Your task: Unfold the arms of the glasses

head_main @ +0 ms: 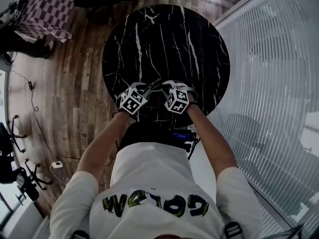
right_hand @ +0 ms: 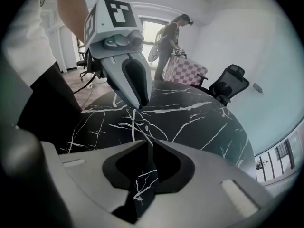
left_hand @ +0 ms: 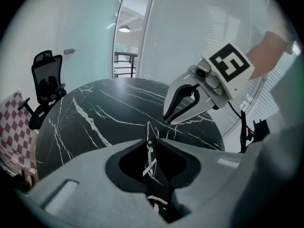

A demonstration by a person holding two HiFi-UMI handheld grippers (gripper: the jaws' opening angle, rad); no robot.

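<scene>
1. Glasses (right_hand: 141, 125) show only as thin pale wire lying on the round black marble worktop (head_main: 164, 34), just ahead of both sets of tong tips. Against the white veins, their outline and the set of their arms cannot be made out.
2. Left tongs (left_hand: 151, 140) point steeply down at the worktop with the jaws a narrow slit apart. Pale streaks show in the slit, and whether they are veins or frame wire cannot be told. The pads press on nothing.
3. Right tongs (right_hand: 147, 144) also tilt steeply down with the jaws parted by a slimmer gap. Only veined marble shows through it, and nothing is held.
4. From the head view, the two sets of tips lean toward each other and are close together over the worktop's near edge. The left marker cube (head_main: 132, 99) and the right marker cube (head_main: 177, 101) sit side by side.
5. Around the worktop are a wooden floor (head_main: 75, 83), a checked cloth (head_main: 45, 11), a black office chair (left_hand: 47, 80) and a ribbed glass wall (head_main: 279, 59).
</scene>
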